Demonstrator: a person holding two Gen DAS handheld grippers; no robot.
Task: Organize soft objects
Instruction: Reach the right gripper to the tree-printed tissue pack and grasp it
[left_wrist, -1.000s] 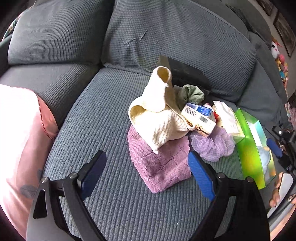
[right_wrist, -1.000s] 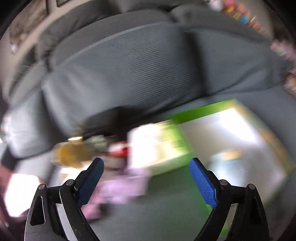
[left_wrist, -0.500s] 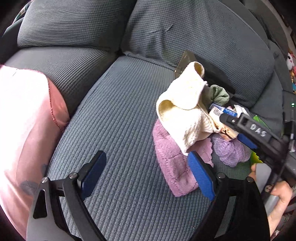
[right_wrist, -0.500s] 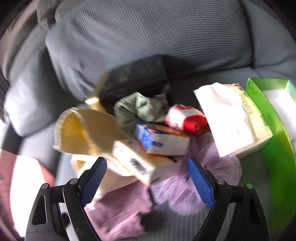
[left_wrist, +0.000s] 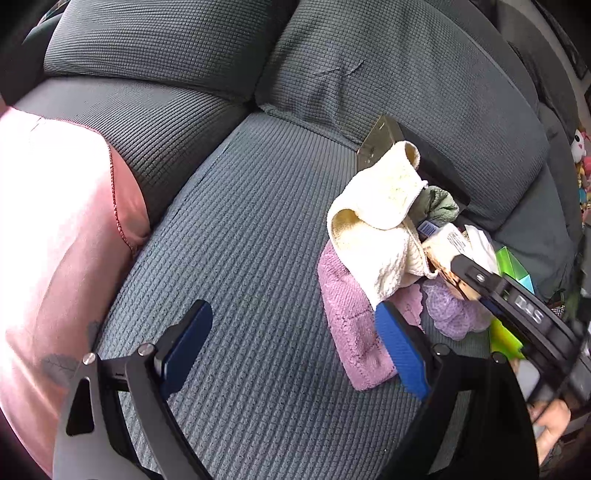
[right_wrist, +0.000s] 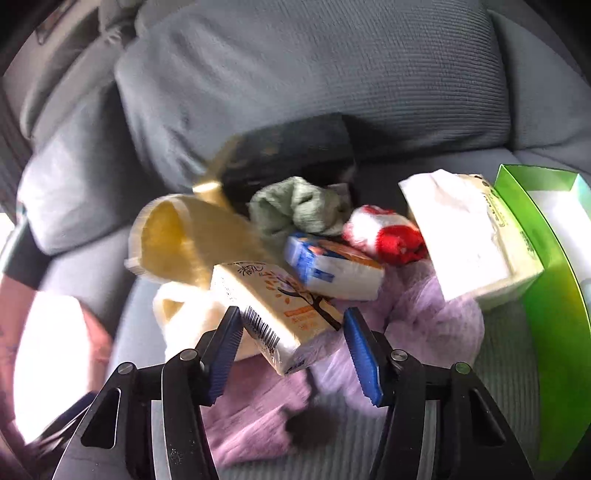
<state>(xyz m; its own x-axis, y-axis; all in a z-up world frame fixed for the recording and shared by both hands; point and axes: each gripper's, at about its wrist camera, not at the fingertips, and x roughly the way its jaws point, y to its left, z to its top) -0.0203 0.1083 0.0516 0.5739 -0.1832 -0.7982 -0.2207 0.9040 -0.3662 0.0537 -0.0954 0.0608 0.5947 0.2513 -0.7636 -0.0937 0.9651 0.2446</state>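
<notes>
A pile of soft things lies on the grey sofa seat (left_wrist: 258, 258): a cream towel (left_wrist: 376, 229), a pink knitted cloth (left_wrist: 351, 332), a purple cloth (right_wrist: 436, 314), a green cloth (right_wrist: 299, 206) and a red-and-white sock (right_wrist: 388, 236). A cream tissue pack with a tree print (right_wrist: 280, 295) lies on top. My right gripper (right_wrist: 293, 323) straddles its near end. The jaws are closing, both pads right at the pack's sides, and I see no squeeze on it. My left gripper (left_wrist: 291, 325) hangs open over bare seat, left of the pile.
A blue tissue pack (right_wrist: 332, 269) and a large white tissue pack (right_wrist: 469, 243) lie in the pile. A green box (right_wrist: 546, 295) stands at its right and a dark box (right_wrist: 295, 147) behind. A pink cushion (left_wrist: 55, 240) fills the left.
My right gripper came down onto the pile and its jaws narrowed around the cream tissue pack. The left gripper drifted left of the pile and stayed open.
</notes>
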